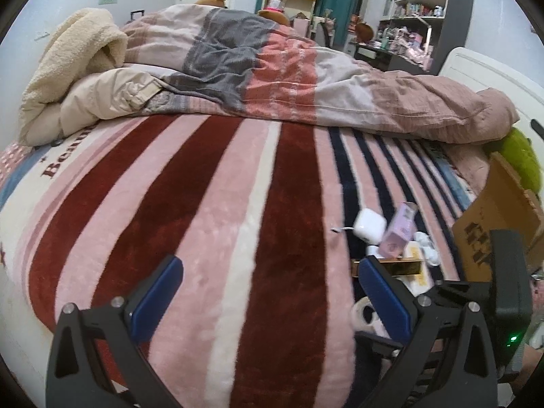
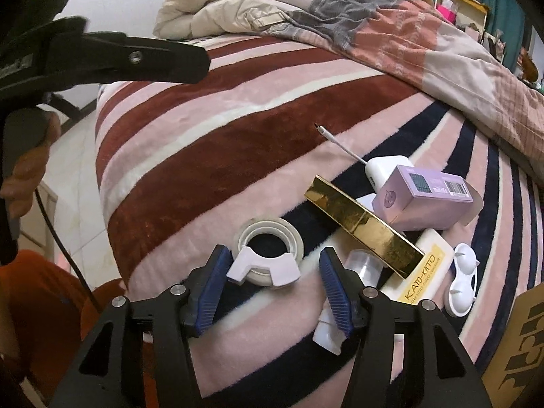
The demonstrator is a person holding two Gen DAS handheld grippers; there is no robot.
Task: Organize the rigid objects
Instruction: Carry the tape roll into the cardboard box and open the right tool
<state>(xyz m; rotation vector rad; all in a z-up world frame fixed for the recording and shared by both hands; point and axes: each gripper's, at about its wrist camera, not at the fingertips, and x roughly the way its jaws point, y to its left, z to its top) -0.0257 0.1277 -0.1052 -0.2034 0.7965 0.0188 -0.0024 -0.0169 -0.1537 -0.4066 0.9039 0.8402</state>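
Two blue-padded fingers of the right gripper (image 2: pixel 272 284) stand spread on either side of a tape roll (image 2: pixel 268 250) on the striped blanket (image 2: pixel 210 129), gripping nothing. Just right lie a gold box (image 2: pixel 363 226), a lilac carton (image 2: pixel 430 200) and a white charger (image 2: pixel 380 168). Over bare blanket, the left gripper (image 1: pixel 268 290) hangs spread and empty.

Left hand-held gripper (image 1: pixel 268 289): jaws spread wide, blue-padded fingers (image 1: pixel 156 292) well apart, nothing between them; level, pointing forward. Right hand-held gripper (image 2: pixel 272 272): jaws parted, blue ribbed pads (image 2: pixel 335 292) angled outward, nothing clamped; tilted downward. Person's left hand (image 2: pixel 29 166): wrapped round the left unit's handle.
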